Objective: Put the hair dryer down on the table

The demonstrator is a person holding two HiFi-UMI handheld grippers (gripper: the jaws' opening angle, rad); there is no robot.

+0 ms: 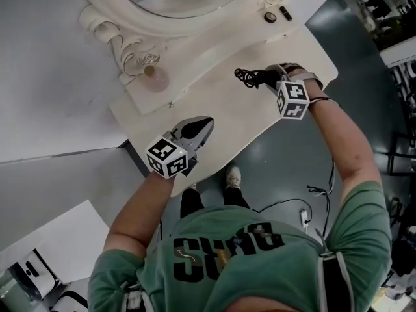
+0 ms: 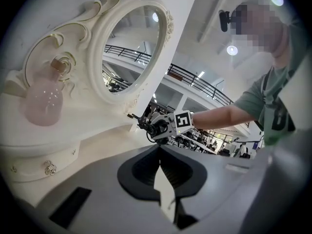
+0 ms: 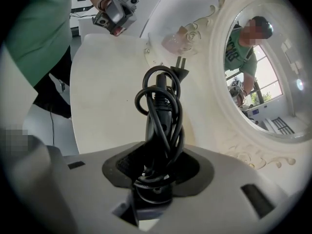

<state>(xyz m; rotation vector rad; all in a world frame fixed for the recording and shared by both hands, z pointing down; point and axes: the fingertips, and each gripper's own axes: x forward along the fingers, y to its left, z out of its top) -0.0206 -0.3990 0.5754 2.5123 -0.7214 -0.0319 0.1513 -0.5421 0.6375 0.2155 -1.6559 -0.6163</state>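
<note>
The right claw (image 1: 272, 78) is clamped on the hair dryer (image 3: 158, 126), which has its cord wound round it and hangs low over the far end of the desk (image 1: 227, 129). The left claw (image 2: 160, 162) is closed on nothing. Lower the dryer until its body likely rests flat on bare desktop, plug (image 3: 179, 62) clear, before letting go.

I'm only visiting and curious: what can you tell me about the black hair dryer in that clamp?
The hair dryer is black and plastic-looking, with its black cable wound loosely around it and a two-pin plug sticking out at the far end. The right gripper is shut on it, holding it over the cream table, near the mirror. Whether it touches the tabletop cannot be told.
</note>
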